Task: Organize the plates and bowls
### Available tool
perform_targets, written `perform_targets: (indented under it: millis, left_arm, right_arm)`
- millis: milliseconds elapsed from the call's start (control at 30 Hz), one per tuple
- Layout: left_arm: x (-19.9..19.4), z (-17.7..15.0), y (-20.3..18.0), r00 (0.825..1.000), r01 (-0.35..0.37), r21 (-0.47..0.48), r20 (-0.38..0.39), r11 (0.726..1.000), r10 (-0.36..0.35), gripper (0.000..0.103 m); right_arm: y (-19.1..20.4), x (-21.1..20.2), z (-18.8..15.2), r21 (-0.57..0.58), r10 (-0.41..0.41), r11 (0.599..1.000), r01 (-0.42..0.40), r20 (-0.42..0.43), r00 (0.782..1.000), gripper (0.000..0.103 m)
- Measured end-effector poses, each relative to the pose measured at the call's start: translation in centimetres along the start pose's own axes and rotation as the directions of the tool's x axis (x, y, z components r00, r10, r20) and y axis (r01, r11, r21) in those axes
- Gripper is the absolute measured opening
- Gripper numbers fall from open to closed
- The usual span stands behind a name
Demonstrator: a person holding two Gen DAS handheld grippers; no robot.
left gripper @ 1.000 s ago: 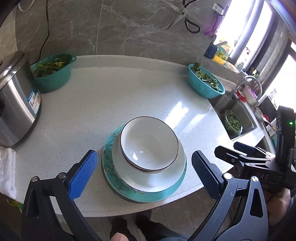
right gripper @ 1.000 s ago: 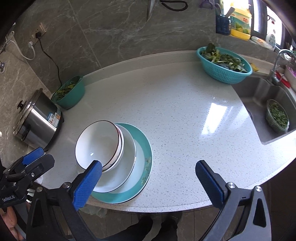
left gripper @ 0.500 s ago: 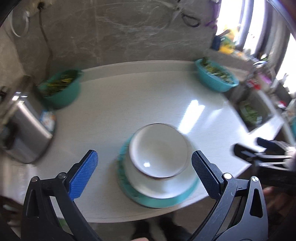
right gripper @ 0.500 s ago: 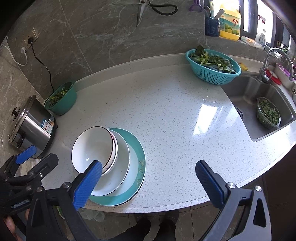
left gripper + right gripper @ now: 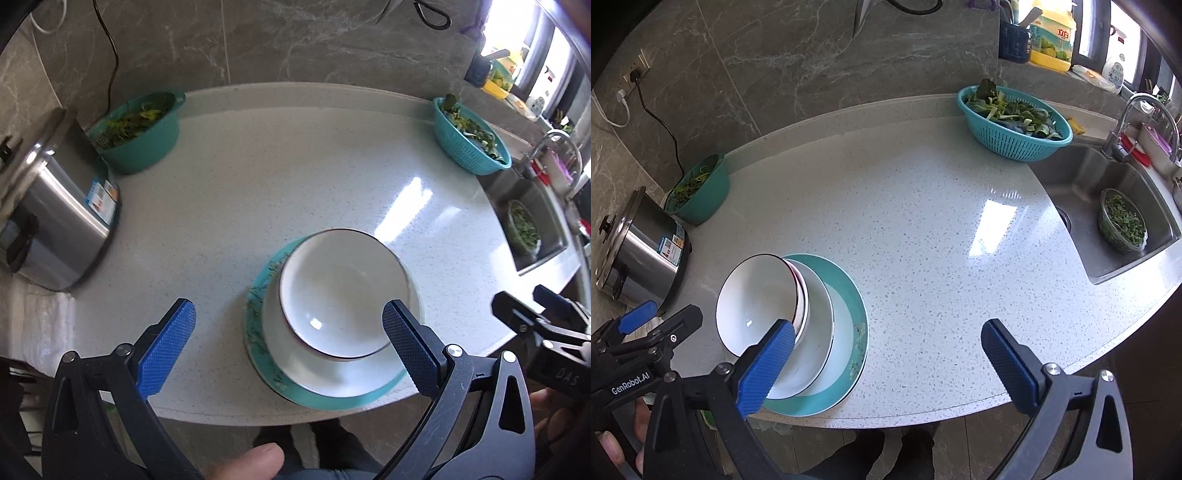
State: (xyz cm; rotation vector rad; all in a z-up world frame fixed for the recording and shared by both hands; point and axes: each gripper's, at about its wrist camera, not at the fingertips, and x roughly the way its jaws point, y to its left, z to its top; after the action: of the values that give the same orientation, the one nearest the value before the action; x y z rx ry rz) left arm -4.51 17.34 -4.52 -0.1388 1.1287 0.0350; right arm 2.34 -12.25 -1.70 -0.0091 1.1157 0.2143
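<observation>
Nearby, stacked at the front edge of the counter (image 5: pixel 905 229): white bowl (image 5: pixel 340 295) on white plate (image 5: pixel 354 376) on teal plate (image 5: pixel 849 295). Left gripper (image 5: pixel 288 343) spread wide, empty, hovering above the stack. Right gripper (image 5: pixel 886 362) equally wide, empty, raised just beside it.

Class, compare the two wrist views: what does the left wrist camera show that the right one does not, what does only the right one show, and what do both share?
Only the left shows a white towel beside the cooker. Only the right shows the wall socket and yellow bottle. Both show the stacked bowl on plates, the cooker, two green baskets and the sink.
</observation>
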Motion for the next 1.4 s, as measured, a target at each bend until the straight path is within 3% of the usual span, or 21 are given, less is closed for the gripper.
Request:
perform_targets:
  millis: [400,1400]
  left_arm:
    - [0.0,0.6,-1.6,0.999,0.007,0.025,-0.046,1.0,-0.006,0.103]
    - [-0.6,1.6,-2.5,0.999,0.012,0.042,-0.035,0.999,-0.011,0.103]
  right_arm:
    - [0.3,0.8,1.2,-0.039,-0.043,0.998,0.04,-0.072,0.996,0.103]
    - [0.4,1.0,2.3,-0.049,-0.058,0.997,0.055,-0.075,0.995,0.103]
